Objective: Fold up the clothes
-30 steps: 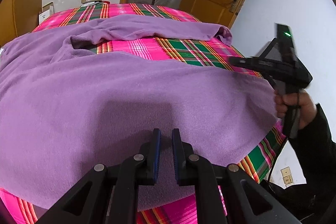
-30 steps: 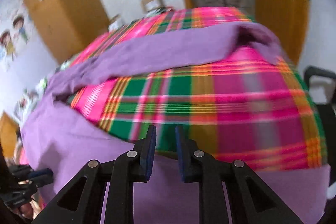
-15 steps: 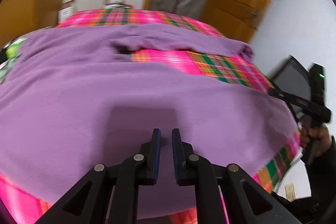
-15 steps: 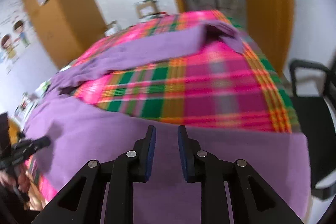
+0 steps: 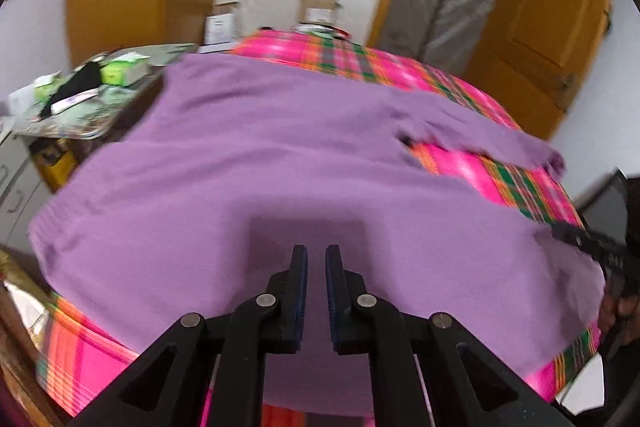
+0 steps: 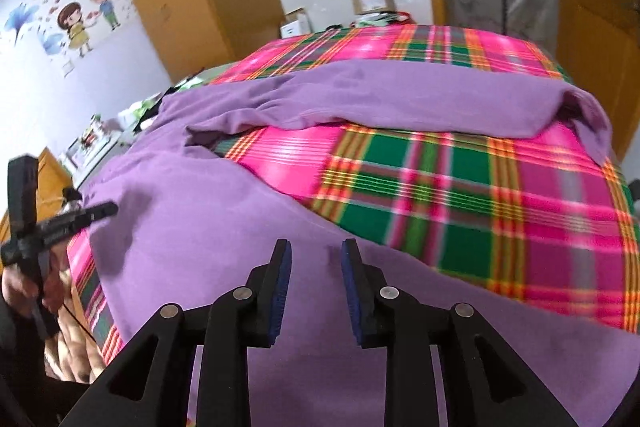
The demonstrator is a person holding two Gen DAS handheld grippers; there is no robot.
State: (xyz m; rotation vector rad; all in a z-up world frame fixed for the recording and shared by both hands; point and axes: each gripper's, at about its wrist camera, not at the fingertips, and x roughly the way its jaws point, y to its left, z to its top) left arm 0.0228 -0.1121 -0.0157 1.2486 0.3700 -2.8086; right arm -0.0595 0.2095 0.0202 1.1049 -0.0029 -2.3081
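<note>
Left gripper (image 5: 316, 297) jaws narrowly apart, closing, right gripper (image 6: 316, 291) jaws opening, both empty above purple garment (image 5: 248, 195).

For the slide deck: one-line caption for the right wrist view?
Right gripper, jaws opening and empty, above a purple garment spread on a pink-green plaid bed cover.

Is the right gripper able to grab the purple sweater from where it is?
Probably yes. The right gripper hangs just above the purple sweater, its jaws opening with nothing between them and nothing in the way.
</note>
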